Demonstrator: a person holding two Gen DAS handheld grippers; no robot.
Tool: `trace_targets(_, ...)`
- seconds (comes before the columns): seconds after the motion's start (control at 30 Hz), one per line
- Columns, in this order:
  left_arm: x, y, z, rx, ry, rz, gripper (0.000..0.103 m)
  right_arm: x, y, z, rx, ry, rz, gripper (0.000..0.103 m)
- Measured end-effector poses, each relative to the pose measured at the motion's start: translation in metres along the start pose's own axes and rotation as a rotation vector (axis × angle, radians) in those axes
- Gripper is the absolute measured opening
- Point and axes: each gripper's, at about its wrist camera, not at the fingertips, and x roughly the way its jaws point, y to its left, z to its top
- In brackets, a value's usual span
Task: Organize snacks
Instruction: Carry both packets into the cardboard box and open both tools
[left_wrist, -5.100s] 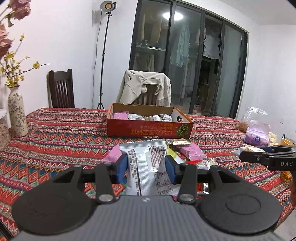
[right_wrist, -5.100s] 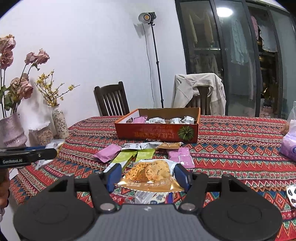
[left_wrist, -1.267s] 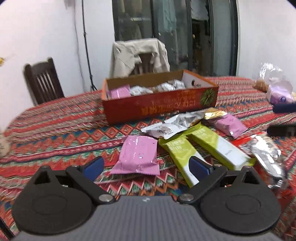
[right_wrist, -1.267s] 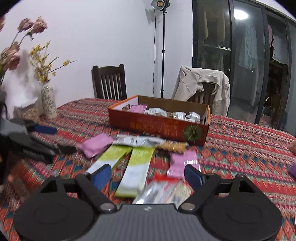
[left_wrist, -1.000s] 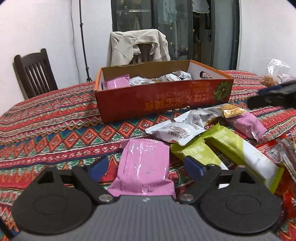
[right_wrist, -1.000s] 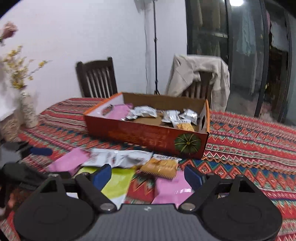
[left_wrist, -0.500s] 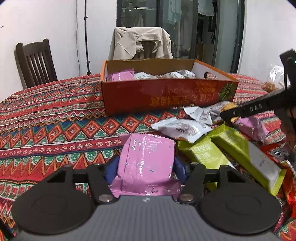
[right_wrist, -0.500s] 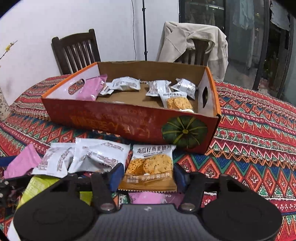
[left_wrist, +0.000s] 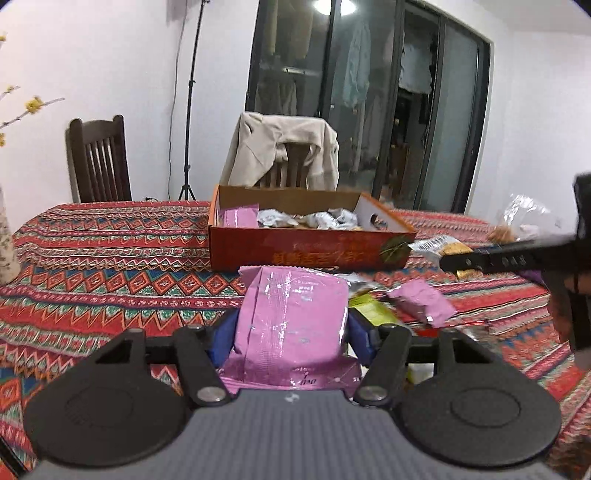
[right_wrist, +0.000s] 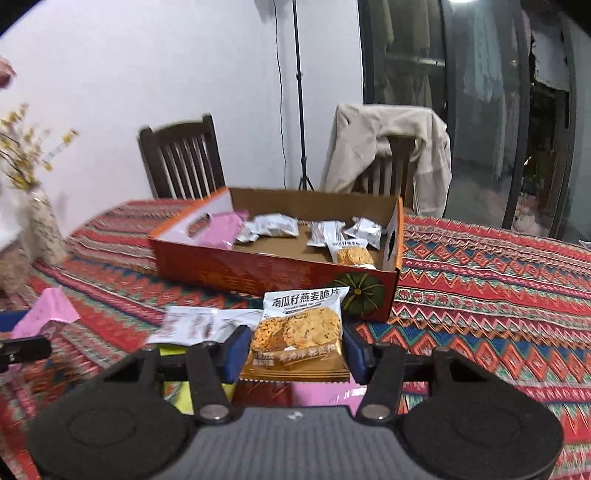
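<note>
Red zigzag cloth covers the table (left_wrist: 110, 266), the largest thing in both views, with a dark wooden chair (left_wrist: 98, 158) and a second chair draped in a beige jacket (left_wrist: 284, 147) standing behind it. On the table sits an open orange box (left_wrist: 310, 251) with a pumpkin printed on its front wall; inside lie a pink pack (right_wrist: 221, 229) at the left end, several silver packs (right_wrist: 277, 225) in the middle and one oat crisp pack (right_wrist: 352, 253) near the right end.

Loose snacks lie on the cloth in front of the box: a small pink pack (left_wrist: 424, 302), a green bar (left_wrist: 373, 310) partly hidden, and a white pack (right_wrist: 199, 326), blurred in the right wrist view.

Both tools are lifted above the table in front of the box. Left tool (left_wrist: 290, 332) has its blue pads (left_wrist: 225, 336) pressed against the two sides of a pink snack pack (left_wrist: 291, 317), which stands upright between them and reaches up toward the box front. Right tool (right_wrist: 293, 350) is likewise closed onto a gold-edged oat crisp pack (right_wrist: 299, 332), gripped at both side edges with its printed face toward the camera, just before the pumpkin corner of the box.

In the left wrist view the right tool's dark fingers (left_wrist: 491, 260) show at the right edge, with that pack partly visible behind them.
</note>
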Motion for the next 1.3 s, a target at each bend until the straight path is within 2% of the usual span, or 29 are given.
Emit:
trace_targets(0.33,-0.068,-0.033,-0.025,-0.069,-0.020,-0.009,0.063,-0.107,0.021,-0.058,0.022,-0.093,0.047,0.053)
trace_targets(0.67,-0.106,-0.054,-0.032,-0.040,-0.051,0.024,0.063,-0.161,0.023,-0.100,0.053,-0.120,0.085,0.053)
trace_targets(1.0,-0.112,-0.060,-0.030,-0.019,-0.060,0.041,0.063,-0.173,0.021,-0.107,0.071,-0.150,0.098,0.053)
trace_targets(1.3,-0.085,-0.052,-0.019,-0.001,-0.052,0.034,0.063,-0.153,0.015,-0.097,0.069,-0.145,0.102,0.053)
